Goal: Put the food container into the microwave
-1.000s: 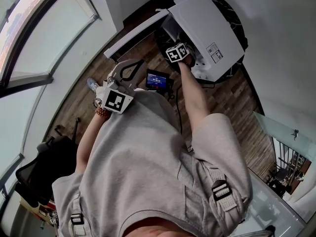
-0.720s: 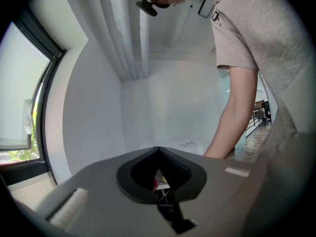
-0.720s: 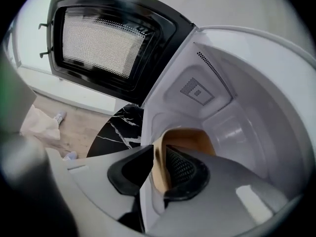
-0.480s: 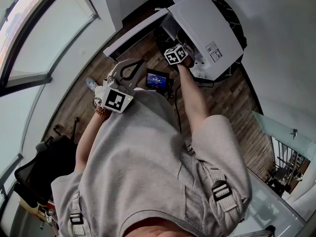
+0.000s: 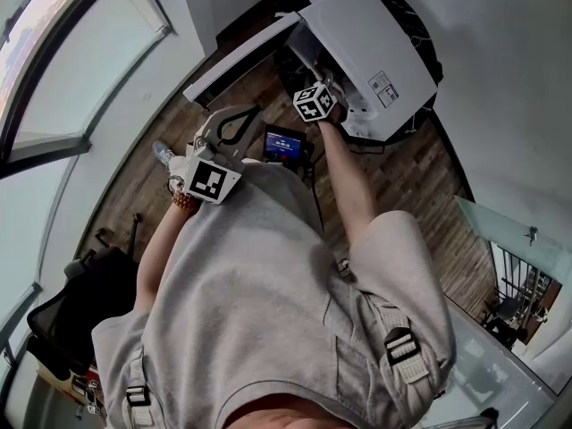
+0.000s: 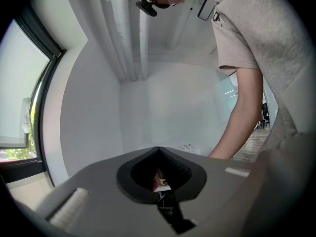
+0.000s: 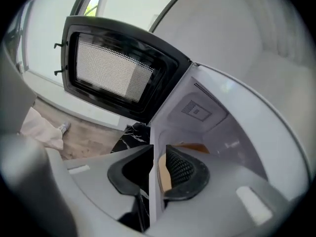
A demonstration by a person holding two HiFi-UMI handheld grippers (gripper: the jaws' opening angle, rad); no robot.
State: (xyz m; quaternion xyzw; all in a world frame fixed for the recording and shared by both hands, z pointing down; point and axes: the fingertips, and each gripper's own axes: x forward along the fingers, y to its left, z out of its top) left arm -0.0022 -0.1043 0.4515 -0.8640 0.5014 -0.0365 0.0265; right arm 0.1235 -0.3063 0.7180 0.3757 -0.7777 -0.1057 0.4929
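A white microwave stands with its door swung wide open. My right gripper is at the mouth of the oven. In the right gripper view its jaws stand a narrow gap apart, with the oven's front frame edge and interior showing through the gap. An orange-tan object, apparently the food container, sits inside the cavity just beyond the right jaw. My left gripper hangs near my waist, away from the oven. In its own view the left gripper is shut on nothing and points at a bare white wall.
The microwave rests on a black marbled stand over a wood floor. The open door juts out to the left of the cavity. A small black device with a blue screen sits below the oven. A large window lies left.
My right gripper has drawn back a little from the microwave's opening. The left gripper has hardly moved.
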